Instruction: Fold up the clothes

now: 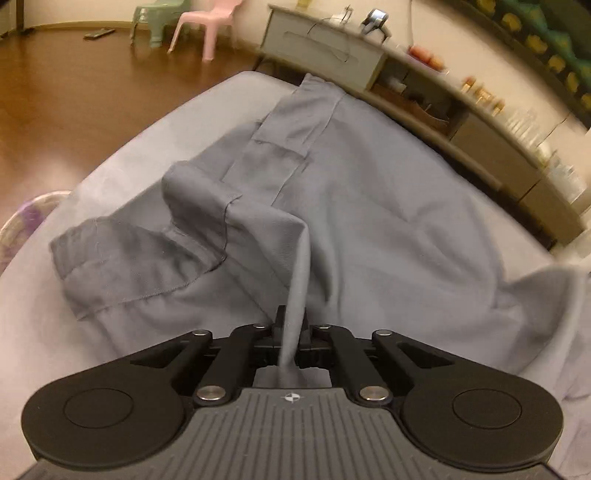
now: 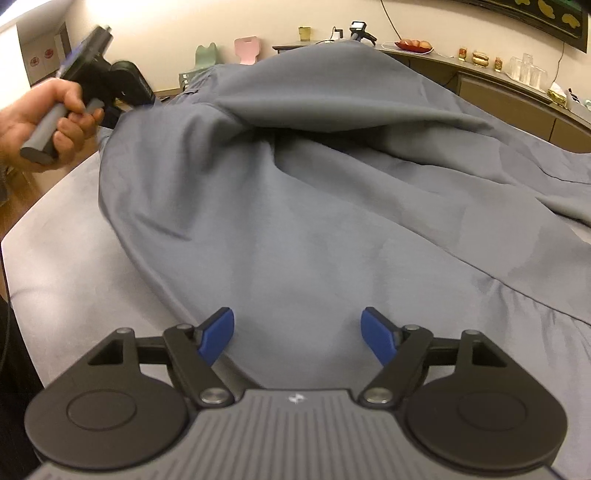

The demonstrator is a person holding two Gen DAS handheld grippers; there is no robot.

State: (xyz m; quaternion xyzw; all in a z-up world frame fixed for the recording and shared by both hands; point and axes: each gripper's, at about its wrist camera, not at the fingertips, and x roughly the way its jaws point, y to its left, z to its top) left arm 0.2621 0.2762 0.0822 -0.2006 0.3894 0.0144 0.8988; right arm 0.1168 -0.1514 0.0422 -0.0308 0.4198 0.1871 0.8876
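Note:
A grey garment (image 1: 332, 192) lies spread and rumpled on a pale grey table (image 1: 110, 177). In the left wrist view my left gripper (image 1: 293, 325) is shut on a raised ridge of the grey garment, which runs up between its closed fingers. In the right wrist view the same garment (image 2: 295, 221) rises in a big fold at the back. My right gripper (image 2: 297, 334) is open just above its near edge, blue pads (image 2: 218, 334) wide apart, nothing pinched. At upper left, a hand (image 2: 40, 118) holds the other gripper's handle.
A long sideboard (image 1: 461, 122) with glasses and small items runs along the wall at the right. Green and pink plastic chairs (image 1: 192, 26) stand on the wooden floor (image 1: 74, 92) beyond the table. A round purple-patterned object (image 1: 26, 214) sits at the table's left edge.

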